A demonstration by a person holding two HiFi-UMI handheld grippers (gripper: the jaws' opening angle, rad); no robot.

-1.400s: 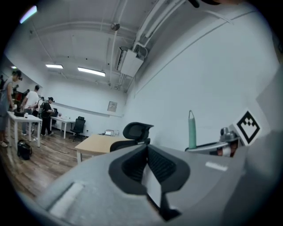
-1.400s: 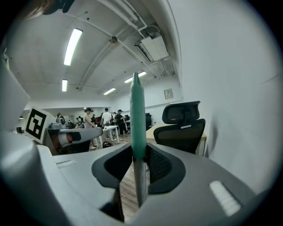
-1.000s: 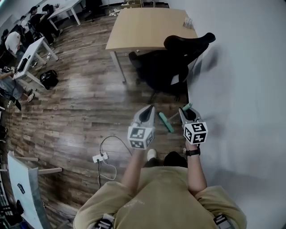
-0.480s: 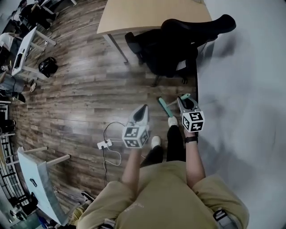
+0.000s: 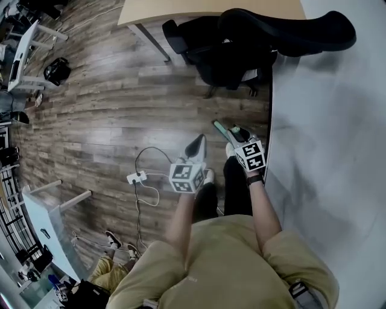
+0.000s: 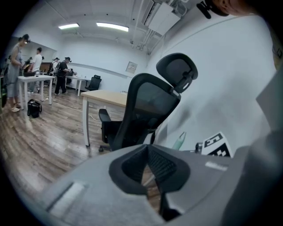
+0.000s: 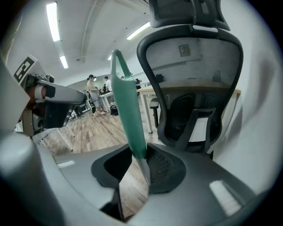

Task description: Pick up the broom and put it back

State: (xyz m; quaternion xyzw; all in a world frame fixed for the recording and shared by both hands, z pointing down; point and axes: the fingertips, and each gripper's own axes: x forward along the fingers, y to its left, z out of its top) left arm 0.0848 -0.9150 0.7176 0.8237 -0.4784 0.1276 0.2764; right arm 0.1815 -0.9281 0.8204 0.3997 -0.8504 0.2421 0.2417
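Right gripper (image 7: 140, 155) pinching green broom handle (image 7: 128, 110), left gripper (image 6: 149, 151) pressed together, neither clear overhead

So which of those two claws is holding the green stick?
The right gripper, clamped on the green broom handle; the left gripper has nothing between its jaws.

The broom (image 7: 128, 110) is teal-green along its handle, which lower down turns what looks like silvery grey, though that part is small. The left gripper (image 6: 148, 150) and right gripper (image 7: 140, 154) are matt grey with black ribbed pads, and each bears a cube of black-and-white square markers. The office chair (image 5: 241, 54) is black. The floor (image 5: 108, 121) is brown plank streaked with pale grey, the desk (image 5: 157, 9) is light tan, the wall (image 5: 338, 151) is greyish white, and the person's shirt (image 5: 223, 265) is khaki.
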